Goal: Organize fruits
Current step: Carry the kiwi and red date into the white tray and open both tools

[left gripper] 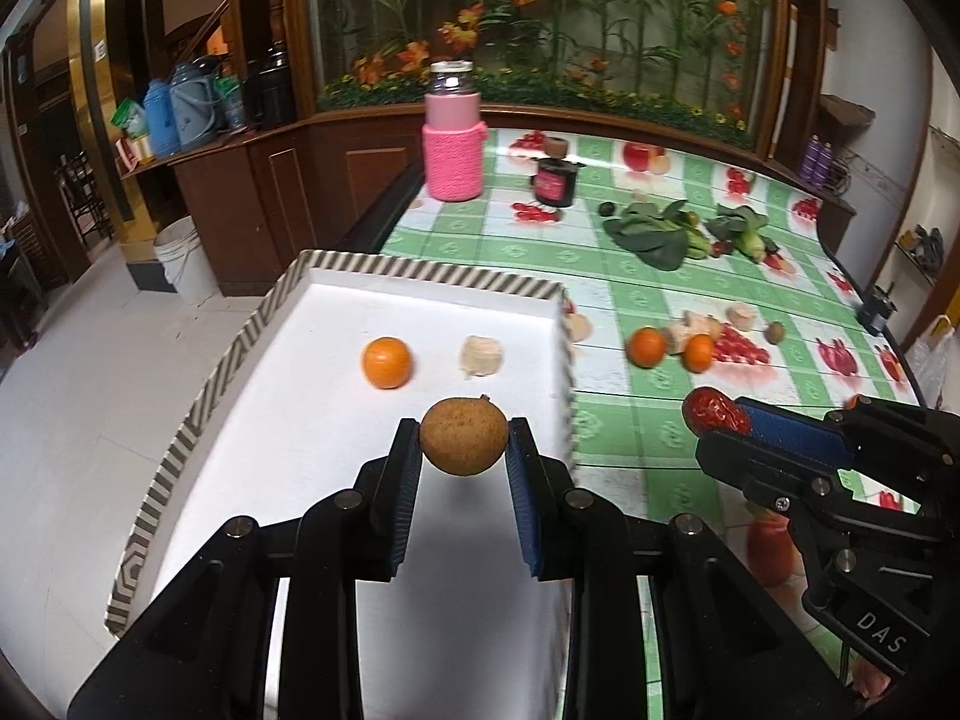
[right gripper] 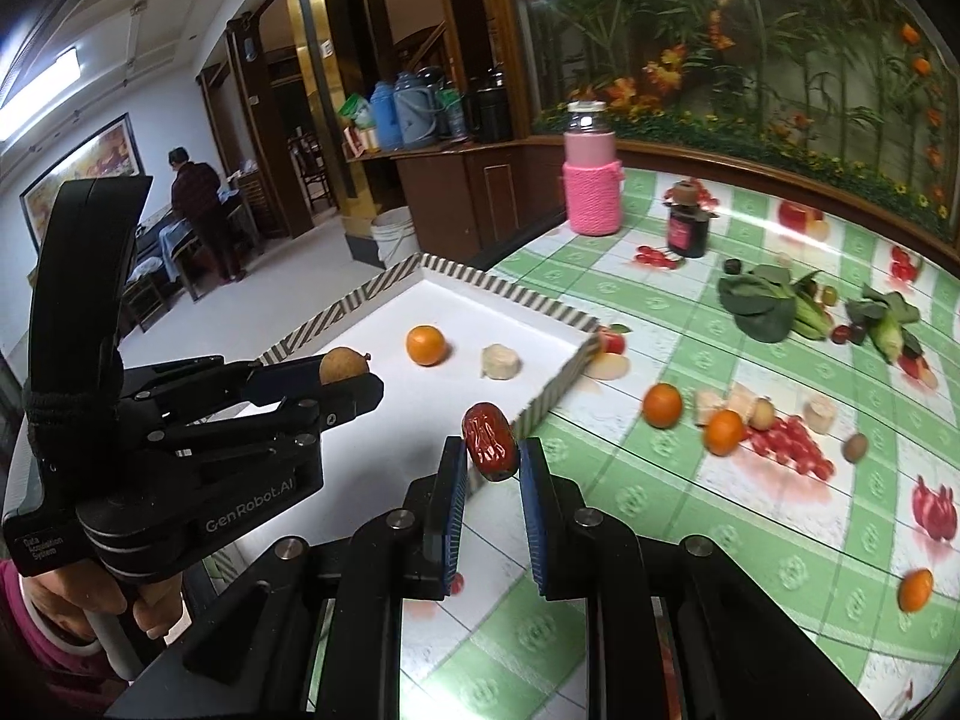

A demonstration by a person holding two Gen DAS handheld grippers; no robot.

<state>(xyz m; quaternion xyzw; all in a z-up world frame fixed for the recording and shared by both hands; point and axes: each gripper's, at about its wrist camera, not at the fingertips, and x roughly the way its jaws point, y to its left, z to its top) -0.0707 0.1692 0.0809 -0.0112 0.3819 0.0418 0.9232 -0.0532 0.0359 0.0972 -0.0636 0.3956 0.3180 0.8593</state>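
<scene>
Left gripper: my fingers pinch a round, brown, rough-skinned fruit by its two sides, right at the tips.
Round fruit, place: held above the white floor of the shallow tray with the grey-striped rim, nearer me than the two pieces lying in it.
Round fruit, axis: nearly a ball; a small stem nub shows at its upper right.
Right gripper: my fingers are closed on a wrinkled, glossy red oblong date, gripped near the tips, most of it standing proud above them.
Date, place: over the tray's near right edge, where the rim meets the green-checked desk.
Date, axis: long axis steeply upright, top leaning a little left in the right wrist view.
Tray contents: one small orange citrus fruit; just beside it, to the right, a pale beige chunk.
Desk, loose: two more orange fruits, pale chunks and a small brown fruit, well apart from the tray; leafy greens farther back.
Desk, rear: jar in pink knitted sleeve; dark jar.
</scene>
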